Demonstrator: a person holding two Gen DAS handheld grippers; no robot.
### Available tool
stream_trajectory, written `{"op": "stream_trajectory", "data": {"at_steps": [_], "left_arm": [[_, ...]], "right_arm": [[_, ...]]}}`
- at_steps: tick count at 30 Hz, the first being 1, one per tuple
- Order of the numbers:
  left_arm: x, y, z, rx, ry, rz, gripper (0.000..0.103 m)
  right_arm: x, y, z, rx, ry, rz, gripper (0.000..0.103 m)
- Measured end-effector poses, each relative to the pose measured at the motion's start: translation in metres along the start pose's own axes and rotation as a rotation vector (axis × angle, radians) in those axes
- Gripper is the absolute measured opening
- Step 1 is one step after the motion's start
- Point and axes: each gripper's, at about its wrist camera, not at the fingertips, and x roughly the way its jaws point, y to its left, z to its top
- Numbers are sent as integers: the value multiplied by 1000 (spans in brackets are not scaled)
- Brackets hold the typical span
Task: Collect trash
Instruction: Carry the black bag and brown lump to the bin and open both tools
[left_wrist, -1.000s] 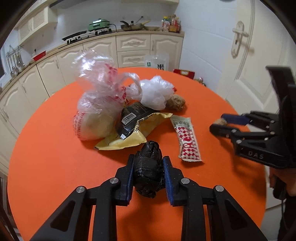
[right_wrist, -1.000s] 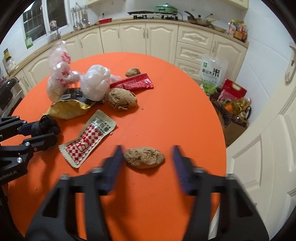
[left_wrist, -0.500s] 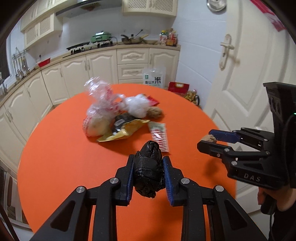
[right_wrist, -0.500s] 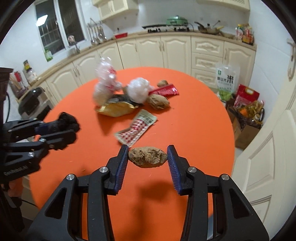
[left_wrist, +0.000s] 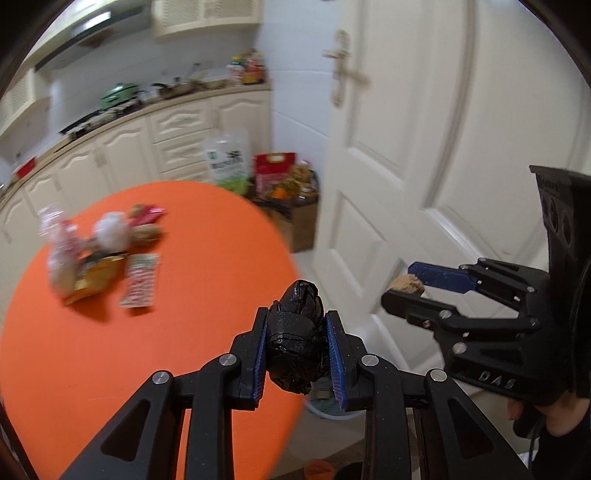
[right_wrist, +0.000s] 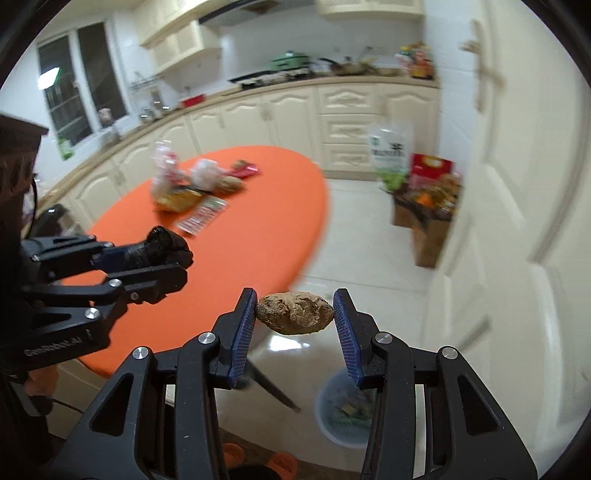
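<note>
left gripper (left_wrist: 297, 347) pinches black trash wad (left_wrist: 295, 343) above the orange table (left_wrist: 110, 350) edge. right gripper (right_wrist: 295, 321) clamps brown lump (right_wrist: 294, 312) in the air over the floor, bin (right_wrist: 341, 410) below. wrappers (left_wrist: 140, 280) on the table's far side.

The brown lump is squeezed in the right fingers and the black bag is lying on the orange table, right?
Not quite. The brown lump is held by the right gripper, but the black bag isn't on the orange table; the left gripper holds it in the air, as the left wrist view shows.
</note>
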Motion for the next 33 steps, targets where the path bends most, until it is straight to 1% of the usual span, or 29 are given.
{"op": "stream_trajectory", "data": {"at_steps": [3,7,9,12,14,19,21,22,24,26,30,33], "left_arm": [[25,-27,7,44,36,-31,25],[64,-54,15,84,100,-55,26],[83,-63,18,95,131,-72,26],[113,-73,23,122,176,-79,26],[132,-78,25,132,208,-79,31],[172,-86,32,151,262,-70,33],[185,-89,33,150,284,-64,40],[189,-88,34,146,292,-62,46],[196,-88,38,136,295,-67,51],[201,-87,39,133,301,-71,59],[203,-85,41,141,286,-25,59],[193,-86,39,146,264,9,60]], "right_arm": [[-5,-24,-18,37,14,-31,40],[0,-55,-41,69,61,-75,40],[6,-68,-53,91,84,-88,40],[19,-90,-70,136,118,-88,40],[25,-99,-79,151,134,-87,40],[50,-115,-95,183,178,-80,40],[58,-120,-99,196,190,-73,40],[62,-122,-101,200,198,-71,40],[69,-125,-104,208,209,-66,40],[74,-128,-107,217,216,-60,40],[85,-131,-110,234,226,-52,41],[89,-130,-108,240,222,-53,41]]}}
